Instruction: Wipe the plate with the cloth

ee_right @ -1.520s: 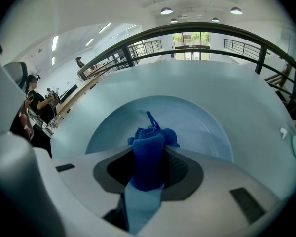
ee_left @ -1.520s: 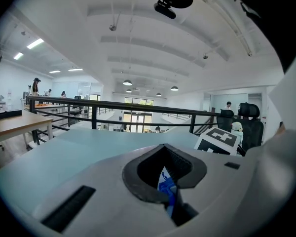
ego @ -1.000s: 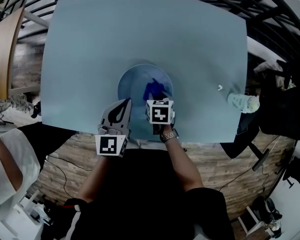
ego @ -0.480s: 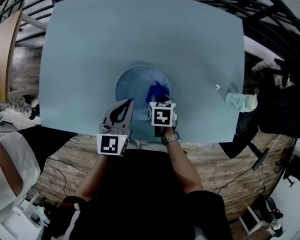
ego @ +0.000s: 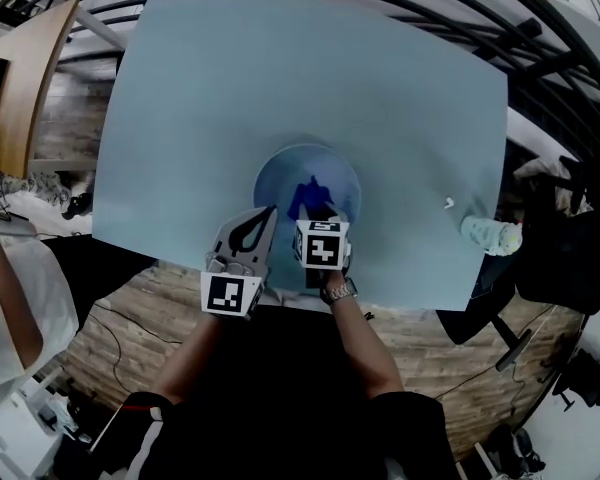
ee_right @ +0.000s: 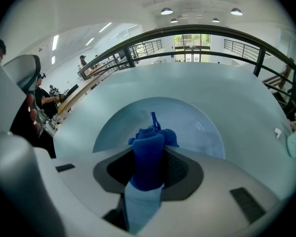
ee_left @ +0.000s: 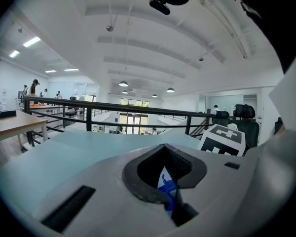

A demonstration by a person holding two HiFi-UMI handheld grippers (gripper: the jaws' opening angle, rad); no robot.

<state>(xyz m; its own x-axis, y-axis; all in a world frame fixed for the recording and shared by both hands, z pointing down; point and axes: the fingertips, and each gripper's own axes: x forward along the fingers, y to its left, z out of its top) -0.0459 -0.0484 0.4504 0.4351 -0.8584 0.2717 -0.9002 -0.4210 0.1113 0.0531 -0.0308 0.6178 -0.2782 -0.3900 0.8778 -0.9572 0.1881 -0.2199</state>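
A pale blue round plate (ego: 280,178) lies on the light blue table (ego: 200,98), near its front edge. A dark blue cloth (ego: 310,198) rests on the plate's middle and near part. My right gripper (ego: 318,220) is shut on the cloth (ee_right: 149,152), which bunches up between its jaws over the plate (ee_right: 192,125). My left gripper (ego: 266,212) sits at the plate's near-left rim with its jaws closed. In the left gripper view this gripper (ee_left: 164,149) shows nothing gripped, only a sliver of blue through the gap behind the tips.
A crumpled clear bottle (ego: 490,234) stands at the table's right edge, with a small white scrap (ego: 448,204) beside it. A wooden desk (ego: 25,78) and black railings lie beyond the table. A person in white (ego: 10,298) stands at the left.
The head view has shifted, so the table sits further right and lower. The right gripper still holds the cloth on the plate; the left gripper stays at the rim.
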